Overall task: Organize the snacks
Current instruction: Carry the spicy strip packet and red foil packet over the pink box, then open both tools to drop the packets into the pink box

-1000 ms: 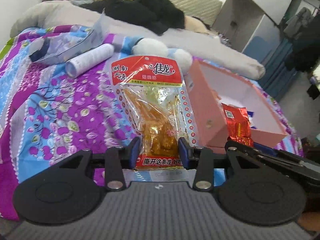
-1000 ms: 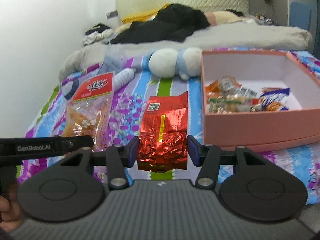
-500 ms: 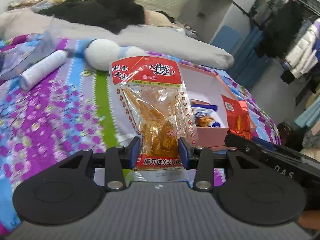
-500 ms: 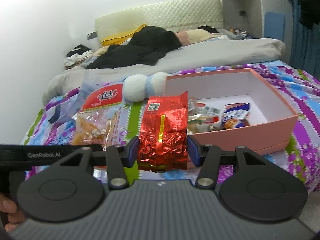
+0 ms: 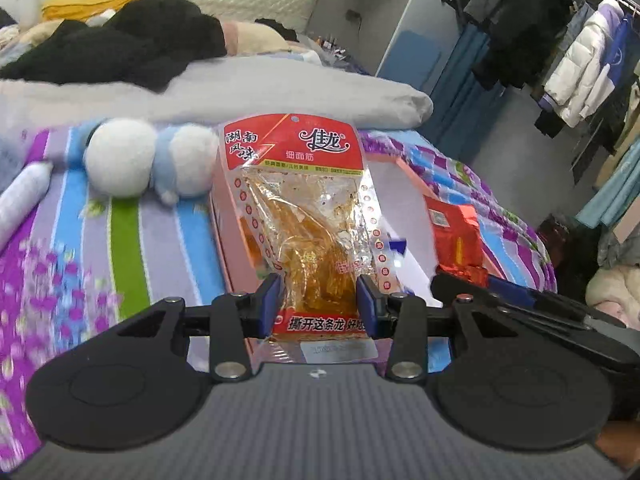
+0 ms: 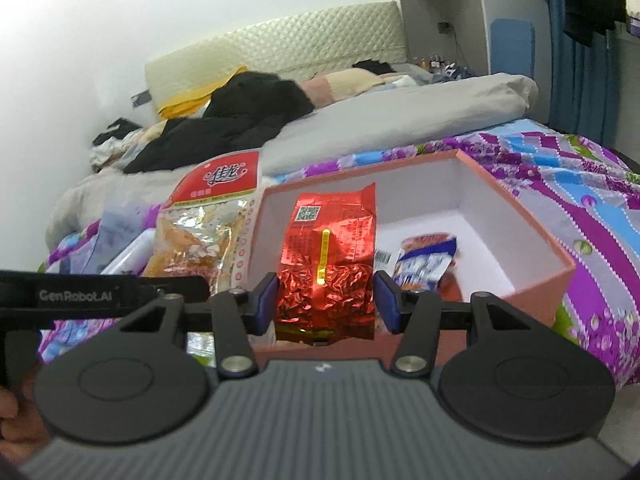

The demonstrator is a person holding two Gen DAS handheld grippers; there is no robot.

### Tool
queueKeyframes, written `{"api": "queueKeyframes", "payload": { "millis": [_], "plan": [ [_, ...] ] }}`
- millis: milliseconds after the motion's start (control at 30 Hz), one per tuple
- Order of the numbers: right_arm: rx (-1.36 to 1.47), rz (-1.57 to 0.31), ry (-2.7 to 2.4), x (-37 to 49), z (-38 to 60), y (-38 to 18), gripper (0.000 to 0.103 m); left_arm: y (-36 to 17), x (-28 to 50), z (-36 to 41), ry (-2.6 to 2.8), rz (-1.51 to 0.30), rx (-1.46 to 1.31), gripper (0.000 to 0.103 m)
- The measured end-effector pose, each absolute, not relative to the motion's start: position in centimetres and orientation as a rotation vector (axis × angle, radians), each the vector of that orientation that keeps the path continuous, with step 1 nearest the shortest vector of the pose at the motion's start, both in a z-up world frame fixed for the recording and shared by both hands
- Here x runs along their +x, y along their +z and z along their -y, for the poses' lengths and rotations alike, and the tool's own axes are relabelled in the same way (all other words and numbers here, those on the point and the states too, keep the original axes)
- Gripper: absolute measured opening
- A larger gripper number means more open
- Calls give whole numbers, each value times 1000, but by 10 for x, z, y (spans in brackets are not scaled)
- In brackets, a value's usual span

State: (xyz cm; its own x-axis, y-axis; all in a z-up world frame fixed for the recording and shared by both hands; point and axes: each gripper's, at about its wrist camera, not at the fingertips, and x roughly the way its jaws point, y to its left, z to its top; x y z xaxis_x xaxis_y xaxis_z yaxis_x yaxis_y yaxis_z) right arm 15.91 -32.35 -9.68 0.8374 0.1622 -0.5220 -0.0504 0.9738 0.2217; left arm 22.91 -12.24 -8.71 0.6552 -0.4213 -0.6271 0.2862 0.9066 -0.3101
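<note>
My left gripper (image 5: 318, 304) is shut on a clear snack bag with a red header (image 5: 298, 216), held upright in front of the pink box (image 5: 230, 232). In the right wrist view that same bag (image 6: 204, 224) hangs just left of the box. My right gripper (image 6: 325, 302) is shut on a red foil packet (image 6: 329, 256), held upright over the near wall of the pink box (image 6: 532, 280). The red foil packet (image 5: 456, 232) also shows at the right of the left wrist view. Inside the box lies a blue and white snack pack (image 6: 426, 256), with other contents partly hidden.
The box sits on a bed with a purple, blue and green striped cover (image 5: 128, 240). A white and blue plush toy (image 5: 148, 160) and a white tube (image 5: 22, 200) lie left of the box. A grey duvet (image 6: 400, 120) and dark clothes (image 5: 120, 48) lie behind. Hanging clothes (image 5: 580, 60) stand right of the bed.
Both grippers have swung right toward the pink box, each keeping its packet. The box now fills the middle of both views, and the red foil packet stands over its near wall.
</note>
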Motion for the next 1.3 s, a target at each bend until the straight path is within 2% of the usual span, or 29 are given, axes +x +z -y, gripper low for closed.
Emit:
{"api": "queueKeyframes", "payload": {
  "millis": [167,367,667,733,900,1033,1300],
  "plan": [
    [225,-557,80,191,341,-100,54,-88,273,139,-428,-777,-168,47],
    [250,-607,56,229,355,-120,54,-113,322,159,-448,-846,-181,48],
    [233,-711,67,267,354,-160,54,-146,350,171,-436,-905,-135,48],
    [246,-727,87,268,353,-163,55,-146,351,165,-424,-905,-144,58],
    [227,-726,78,267,353,-158,56,-132,343,151,-405,-868,-185,69],
    [243,-703,65,256,351,-146,71,-108,329,143,-398,-820,-184,70],
    [229,-634,72,217,345,-106,71,-53,274,125,-408,-725,-175,70]
  ]
}}
